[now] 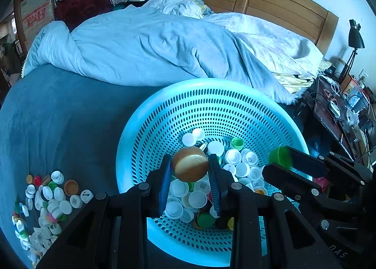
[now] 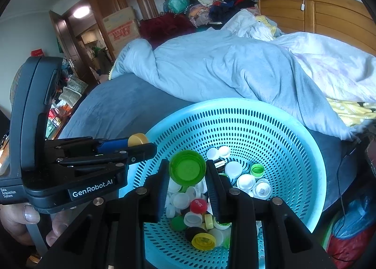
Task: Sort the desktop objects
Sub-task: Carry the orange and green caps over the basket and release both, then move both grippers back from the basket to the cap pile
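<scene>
A light blue perforated basket point(image 1: 164, 114) sits on the bed and holds several bottle caps, mostly white. My left gripper point(image 1: 190, 168) is shut on a yellow-gold cap point(image 1: 190, 167) above the basket's caps. My right gripper point(image 2: 187, 169) is shut on a green cap point(image 2: 187, 168) above the basket point(image 2: 293, 142). The right gripper also shows in the left wrist view point(image 1: 278, 159) with the green cap point(image 1: 279, 156). The left gripper shows in the right wrist view point(image 2: 141, 143) with the yellow cap point(image 2: 137, 138).
A pile of loose caps point(image 1: 47, 201) lies on the blue bedsheet left of the basket. A crumpled light blue duvet point(image 1: 152, 43) lies behind it. A cluttered nightstand point(image 1: 340, 109) with a black lamp point(image 1: 354, 41) stands at the right.
</scene>
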Demonstrator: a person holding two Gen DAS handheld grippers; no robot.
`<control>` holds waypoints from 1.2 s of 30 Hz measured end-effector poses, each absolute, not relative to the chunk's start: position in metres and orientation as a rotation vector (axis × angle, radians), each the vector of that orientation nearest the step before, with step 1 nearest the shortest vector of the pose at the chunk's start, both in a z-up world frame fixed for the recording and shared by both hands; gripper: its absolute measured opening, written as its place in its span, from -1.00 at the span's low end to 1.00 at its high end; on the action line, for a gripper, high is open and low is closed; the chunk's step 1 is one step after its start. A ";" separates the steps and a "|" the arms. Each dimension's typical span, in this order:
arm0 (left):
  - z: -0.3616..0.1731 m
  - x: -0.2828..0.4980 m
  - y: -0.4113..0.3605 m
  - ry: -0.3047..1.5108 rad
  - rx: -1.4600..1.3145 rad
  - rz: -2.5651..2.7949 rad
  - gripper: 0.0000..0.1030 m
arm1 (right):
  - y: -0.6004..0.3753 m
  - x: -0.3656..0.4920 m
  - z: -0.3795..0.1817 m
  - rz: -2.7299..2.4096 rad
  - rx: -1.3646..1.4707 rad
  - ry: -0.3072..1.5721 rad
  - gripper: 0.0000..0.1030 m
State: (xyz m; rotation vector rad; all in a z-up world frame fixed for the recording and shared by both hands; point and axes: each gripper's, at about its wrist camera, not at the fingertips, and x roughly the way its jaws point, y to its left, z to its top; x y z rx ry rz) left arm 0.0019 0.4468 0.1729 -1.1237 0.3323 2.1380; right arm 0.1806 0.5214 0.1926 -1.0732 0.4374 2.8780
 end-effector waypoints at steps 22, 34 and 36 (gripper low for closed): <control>0.174 0.003 0.240 0.183 -0.992 2.463 -0.07 | 0.465 0.178 0.189 2.974 -1.111 0.356 0.61; 0.045 0.046 0.000 -0.116 -1.407 2.698 -0.07 | 0.371 0.155 0.165 3.090 -1.319 0.206 0.62; 0.036 0.048 0.000 -0.133 -1.397 2.682 -0.07 | 0.356 0.155 0.162 3.094 -1.348 0.173 0.62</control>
